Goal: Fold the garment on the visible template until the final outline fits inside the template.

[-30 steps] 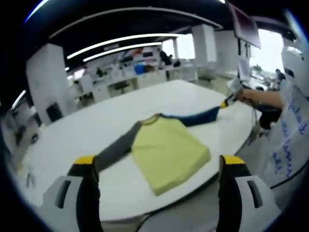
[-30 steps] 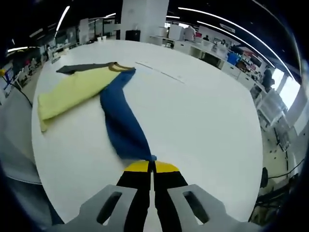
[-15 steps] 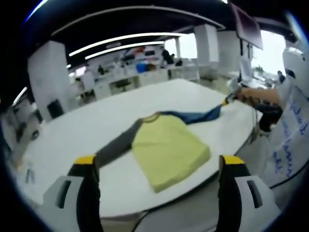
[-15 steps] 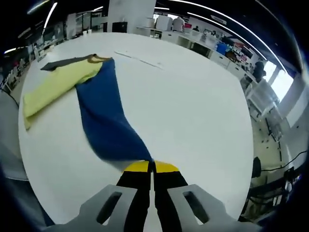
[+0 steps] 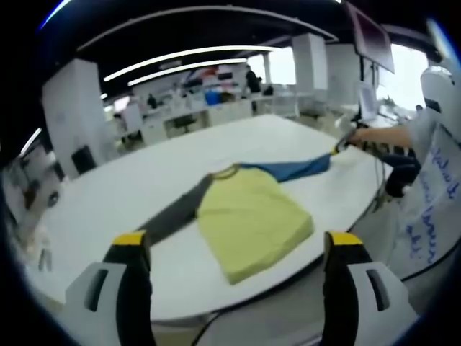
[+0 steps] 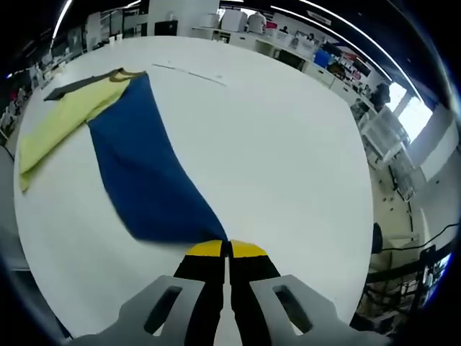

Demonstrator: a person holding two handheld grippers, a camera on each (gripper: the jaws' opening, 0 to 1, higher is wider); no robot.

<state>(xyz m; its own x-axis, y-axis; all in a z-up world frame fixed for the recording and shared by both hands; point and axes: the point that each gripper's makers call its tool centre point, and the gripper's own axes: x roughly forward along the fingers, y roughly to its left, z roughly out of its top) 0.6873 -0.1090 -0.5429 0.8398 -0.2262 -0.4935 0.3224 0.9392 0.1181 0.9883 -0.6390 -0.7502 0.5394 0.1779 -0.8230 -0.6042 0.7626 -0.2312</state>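
Observation:
A shirt with a yellow body (image 5: pixel 248 220), a grey sleeve (image 5: pixel 173 214) and a blue sleeve (image 5: pixel 292 169) lies on the white table (image 5: pixel 108 209). My right gripper (image 6: pixel 227 249) is shut on the cuff of the blue sleeve (image 6: pixel 144 173), which is lifted and stretched away from the yellow body (image 6: pixel 61 119). That gripper (image 5: pixel 344 140) shows far right in the left gripper view, held by a hand. My left gripper (image 5: pixel 234 241) hangs open off the table's near edge, nothing between its jaws.
A person in white clothing (image 5: pixel 432 194) stands at the table's right side. Desks, a white pillar (image 5: pixel 68 115) and other people fill the room behind. A thin line (image 6: pixel 191 74) is marked on the table beyond the shirt.
The right gripper has pulled the blue sleeve up and out, so it looks wider and straighter. The left gripper has stayed open and barely moved.

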